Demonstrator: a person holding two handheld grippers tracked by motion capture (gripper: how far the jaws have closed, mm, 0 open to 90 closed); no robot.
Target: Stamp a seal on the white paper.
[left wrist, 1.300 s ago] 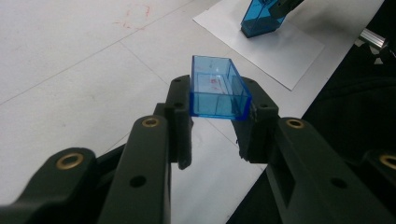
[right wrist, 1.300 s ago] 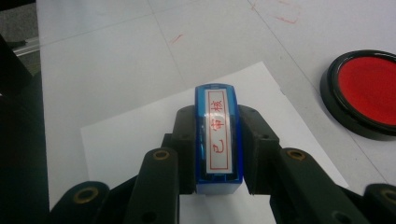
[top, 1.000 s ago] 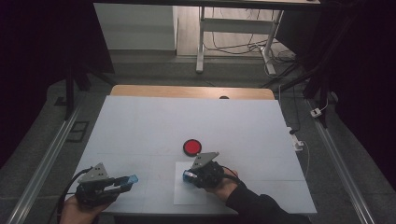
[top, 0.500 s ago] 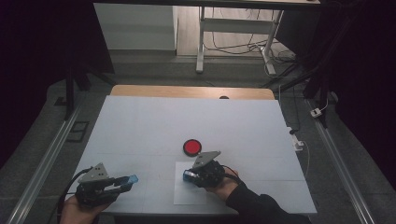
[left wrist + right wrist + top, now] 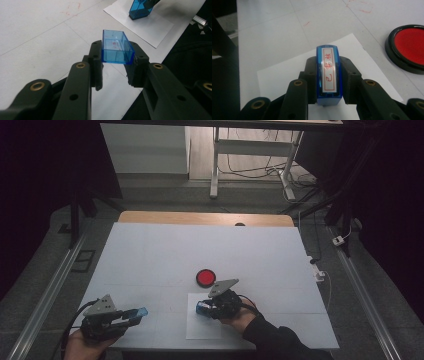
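Right tool [image 5: 204, 309]: clamped on the blue stamp [image 5: 329, 72], jaws tight against its two long sides, label facing the camera in the right gripper view.
Stamp position: over the white paper [image 5: 200, 327], base down toward the sheet; whether the face already touches the paper is hard to tell from here.
Left tool [image 5: 135, 314]: clamped on the blue cap [image 5: 116, 47], held off at the near left of the table [image 5: 150, 255], open side up.
Step in hand: looks like pressing the stamp onto the paper.
How to do it well: keep the stamp square to the sheet, press straight down with even weight, no rocking, then lift straight off so the print doesn't smear.
Watch out: the loose paper may cling to the stamp on lift-off; the left tool is busy with the cap and can't pin the sheet.
Around: red ink pad [image 5: 205, 277] just beyond the paper, lid off, close to the right tool.
In the way: nothing between stamp and paper; faint red marks [image 5: 72, 8] on the table are harmless.
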